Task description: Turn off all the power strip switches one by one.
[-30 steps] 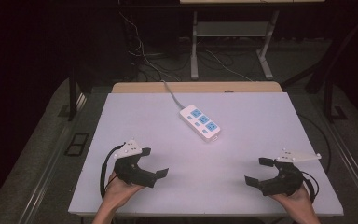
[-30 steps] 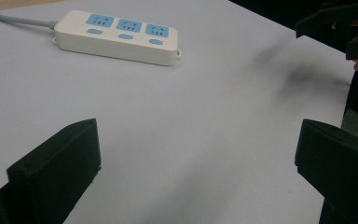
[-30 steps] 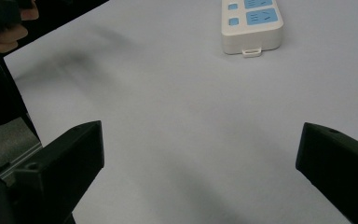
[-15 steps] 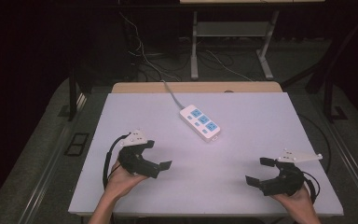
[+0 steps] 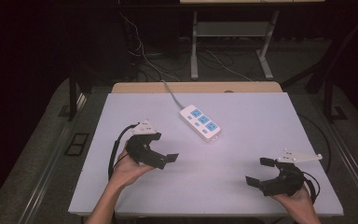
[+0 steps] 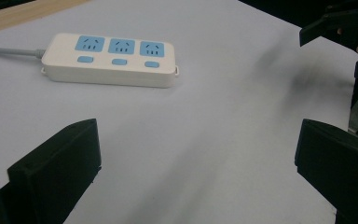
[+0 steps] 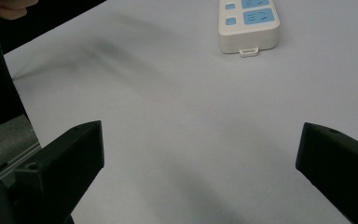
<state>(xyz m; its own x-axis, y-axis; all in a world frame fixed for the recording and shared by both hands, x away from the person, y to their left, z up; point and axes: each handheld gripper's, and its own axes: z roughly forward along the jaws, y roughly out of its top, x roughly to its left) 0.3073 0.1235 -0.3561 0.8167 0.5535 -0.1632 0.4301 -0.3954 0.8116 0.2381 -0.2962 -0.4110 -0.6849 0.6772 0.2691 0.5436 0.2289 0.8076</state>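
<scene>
Hovering with jaws spread wide and empty, the left gripper and right gripper flank a power strip lying untouched mid-counter, its cord trailing off the far edge, suggesting no work has begun.

Readable text: none that I can make out in any view.
Power strip: no brand or lettering visible, just three blue socket faces with slot holes and three blue buttons under them. No numbers on it either.
Grippers: black jaws, no markings I can read.
Table: plain white top, no labels or signs on it.
</scene>
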